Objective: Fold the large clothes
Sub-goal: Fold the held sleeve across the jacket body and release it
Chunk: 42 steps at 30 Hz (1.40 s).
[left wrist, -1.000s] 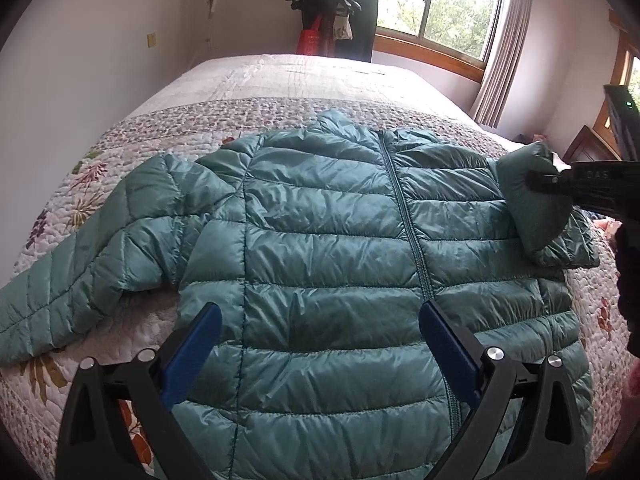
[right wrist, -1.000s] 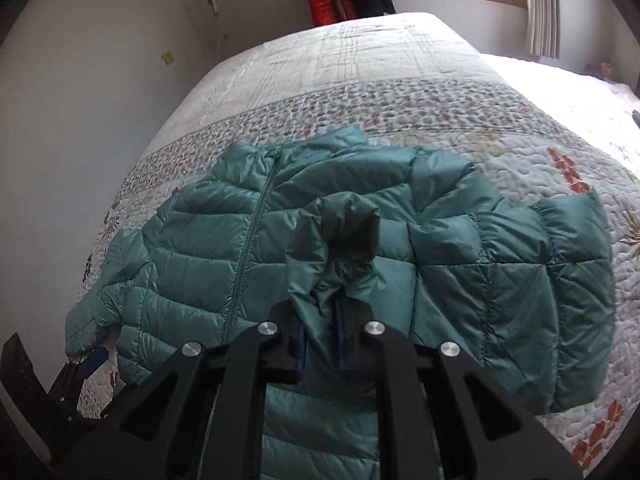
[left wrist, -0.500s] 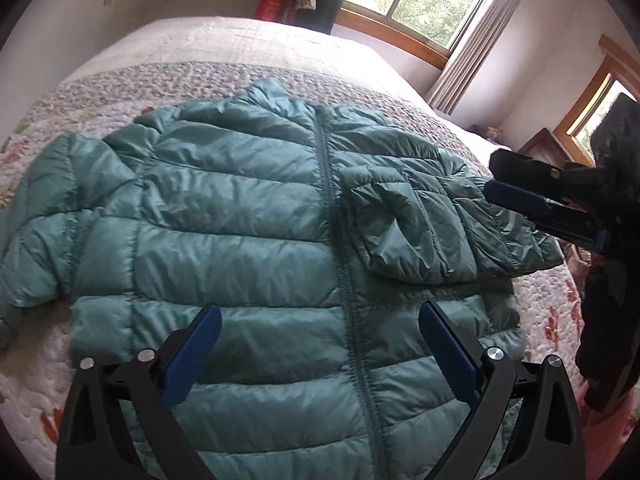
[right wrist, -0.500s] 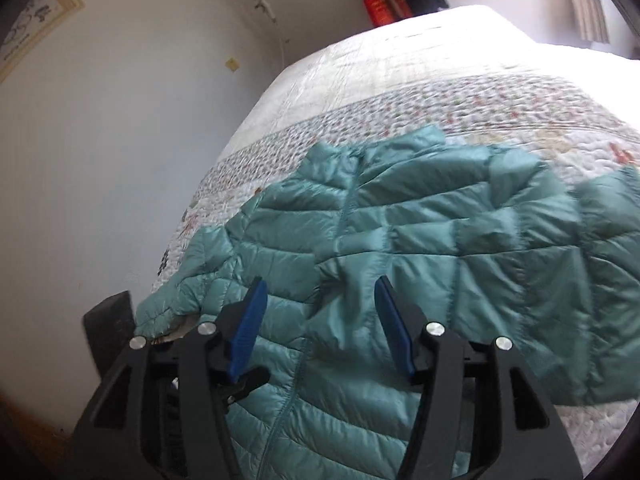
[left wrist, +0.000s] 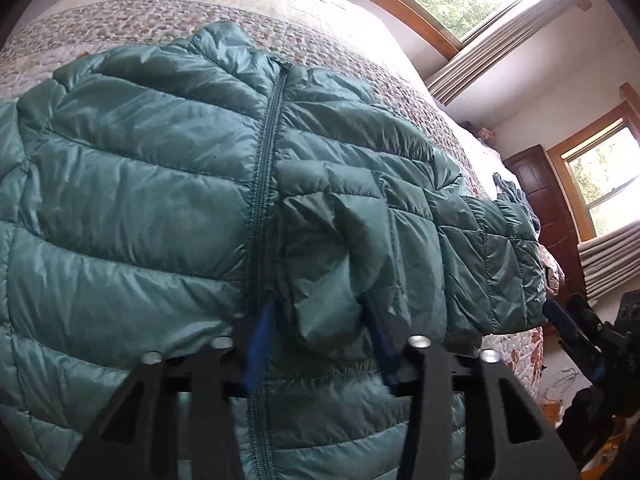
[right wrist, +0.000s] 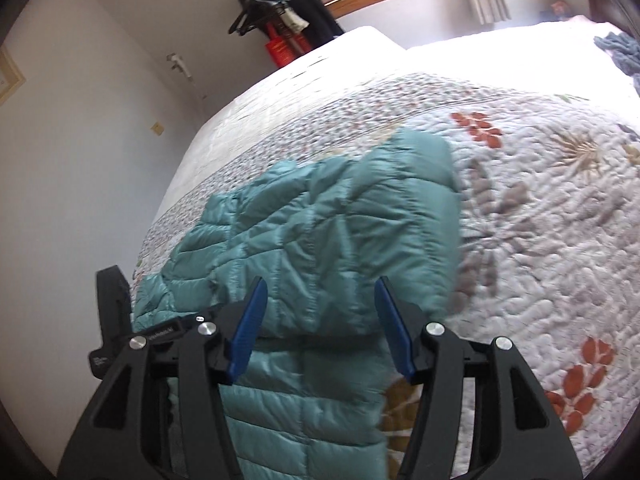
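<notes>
A teal puffer jacket (left wrist: 168,184) is lying front-up and zipped on the quilted bedspread (right wrist: 540,208), its collar pointing toward the far end of the bed. Its sleeve (left wrist: 420,224) on the right side is lying folded inward across the chest, the cuff end reaching almost to the zipper (left wrist: 262,168). Bare floral quilt is stretching wide to the right of the jacket in your right wrist view, giving open room there, while the folded sleeve's bend is sitting close to the bed's right edge in your left wrist view. No containers are showing in either view. Your left gripper (left wrist: 320,340) is pressing down at the cuff end of the folded sleeve, its blue pads part-way together with a bunched fold of sleeve fabric between them; whether they are truly pinching it cannot be told. Your right gripper (right wrist: 320,324) is hovering with its jaws spread wide, framing the folded sleeve and gripping nothing, the jacket hem running beneath it.
</notes>
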Available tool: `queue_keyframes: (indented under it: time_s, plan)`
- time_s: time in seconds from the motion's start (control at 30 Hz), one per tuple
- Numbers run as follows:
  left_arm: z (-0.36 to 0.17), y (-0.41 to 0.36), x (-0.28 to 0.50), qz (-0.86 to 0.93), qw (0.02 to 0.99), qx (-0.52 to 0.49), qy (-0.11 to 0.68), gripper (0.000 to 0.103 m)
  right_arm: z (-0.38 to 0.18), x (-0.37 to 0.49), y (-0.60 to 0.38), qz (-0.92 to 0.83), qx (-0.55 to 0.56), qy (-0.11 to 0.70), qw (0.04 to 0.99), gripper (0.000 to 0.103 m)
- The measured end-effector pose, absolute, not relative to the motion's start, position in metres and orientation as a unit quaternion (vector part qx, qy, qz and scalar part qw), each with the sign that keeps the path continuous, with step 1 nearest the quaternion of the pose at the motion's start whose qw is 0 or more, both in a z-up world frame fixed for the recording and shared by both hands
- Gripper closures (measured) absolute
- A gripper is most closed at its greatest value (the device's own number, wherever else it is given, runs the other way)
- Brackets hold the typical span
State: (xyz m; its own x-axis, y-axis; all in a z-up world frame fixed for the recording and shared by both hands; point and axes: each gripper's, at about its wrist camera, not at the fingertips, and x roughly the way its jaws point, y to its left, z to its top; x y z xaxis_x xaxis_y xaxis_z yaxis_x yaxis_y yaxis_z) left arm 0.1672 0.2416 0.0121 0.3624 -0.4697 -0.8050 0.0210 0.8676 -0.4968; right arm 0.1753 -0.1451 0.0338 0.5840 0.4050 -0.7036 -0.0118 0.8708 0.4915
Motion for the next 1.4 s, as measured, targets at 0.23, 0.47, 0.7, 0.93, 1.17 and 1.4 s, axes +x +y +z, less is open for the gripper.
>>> queue_keyframes:
  time_s: [0.23,0.47,0.7,0.93,1.17,1.4]
  plan:
    - [0.059,0.267,0.151,-0.104,0.853,-0.195,0.473,0.097,0.022,0.174,-0.191,0.094,0.254,0.436,0.858,0.047]
    - [0.07,0.319,0.146,-0.043,0.866,-0.174,0.467,0.097,-0.015,0.2,-0.178,0.113,0.278,0.488,0.82,0.047]
    - [0.042,0.352,0.147,-0.015,0.856,-0.158,0.492,0.096,-0.034,0.211,-0.137,0.086,0.233,0.525,0.814,0.062]
    - [0.012,0.361,0.17,-0.016,0.851,-0.137,0.506,0.089,-0.058,0.218,-0.127,0.059,0.188,0.545,0.815,0.065]
    - [0.057,0.386,0.151,-0.001,0.869,-0.191,0.457,0.077,0.005,0.197,-0.122,0.05,0.148,0.49,0.857,0.059]
    - [0.065,0.328,0.155,-0.073,0.866,-0.152,0.471,0.061,0.018,0.222,-0.075,0.106,0.139,0.493,0.852,0.059]
